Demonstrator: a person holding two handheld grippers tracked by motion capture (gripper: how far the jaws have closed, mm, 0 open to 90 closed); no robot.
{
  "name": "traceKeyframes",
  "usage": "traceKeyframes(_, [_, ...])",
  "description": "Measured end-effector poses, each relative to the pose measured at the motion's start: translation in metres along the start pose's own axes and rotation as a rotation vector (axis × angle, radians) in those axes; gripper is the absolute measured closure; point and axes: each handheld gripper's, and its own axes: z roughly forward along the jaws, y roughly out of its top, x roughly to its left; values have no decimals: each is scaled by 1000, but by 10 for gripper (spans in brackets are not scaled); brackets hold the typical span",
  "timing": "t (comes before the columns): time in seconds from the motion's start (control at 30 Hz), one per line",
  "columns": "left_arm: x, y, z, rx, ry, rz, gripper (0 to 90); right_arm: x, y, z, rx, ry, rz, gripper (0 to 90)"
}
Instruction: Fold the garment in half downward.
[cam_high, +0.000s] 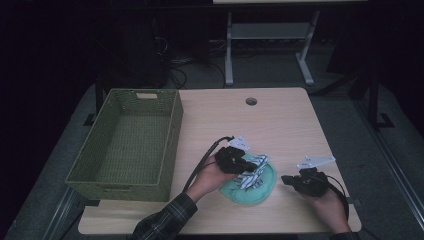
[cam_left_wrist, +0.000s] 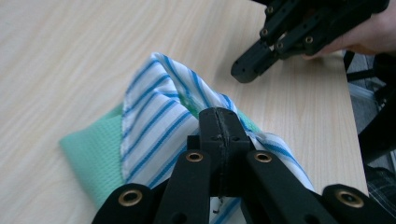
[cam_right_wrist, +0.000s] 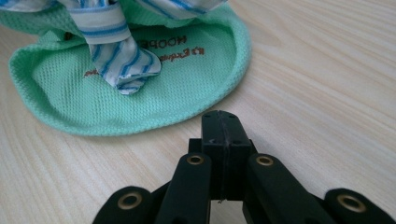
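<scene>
Where the desk's near edge runs, the person's two hands come in, each with a claw. Close to the near right corner, the right claw (cam_high: 286, 179) rests low over bare wood, its jaws pressed together on nothing, just beside the green mesh cloth (cam_high: 264, 186) but apart from it. Its own view adds what the high view cannot: brown lettering stitched on the green cloth (cam_right_wrist: 140, 88), upside down and too small to read surely, and a hanging tail of the striped cloth (cam_right_wrist: 122, 63) resting on it. A little farther in, the left claw (cam_high: 253, 166) has its jaws closed flat on the blue-and-white striped cloth (cam_high: 253, 172), which lies bunched on top of the green one. The left claw's view shows the pinched fold (cam_left_wrist: 163, 119) rising around the jaw tips, with the right claw (cam_left_wrist: 243, 72) beyond it; how much cloth sits between the pads is hidden. At the desk's left edge stands the green woven basket (cam_high: 172, 131), seemingly with nothing in it, though the dim light leaves its floor hard to judge. Toward the far edge is a round cable hole (cam_high: 251, 101).
</scene>
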Motion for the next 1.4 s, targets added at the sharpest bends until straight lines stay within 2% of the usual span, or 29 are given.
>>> traceKeyframes(0.27, [-3,-2,21,55,-11,20,895,0,0,0,-4,-3,2,897])
traceKeyframes(0.53, [-9,-5,38,84,-35,17,895,-3,0,-3,-10,-12,-1,897])
traceKeyframes(0.67, [-11,-7,44,105,-40,22,895,-3,0,-4,-12,-7,19,897])
traceKeyframes(0.77, [-12,-7,45,105,-40,19,895,-4,0,-5,-21,-9,17,897])
traceKeyframes(0.93, [-12,-4,34,84,-35,21,894,-6,5,-8,-46,2,16,897])
traceKeyframes(1.23, [-4,-5,-7,32,9,-10,894,-6,27,-5,-69,30,1,897])
traceKeyframes(1.4, [0,-11,-22,21,29,-25,893,-4,43,3,-73,52,-36,897])
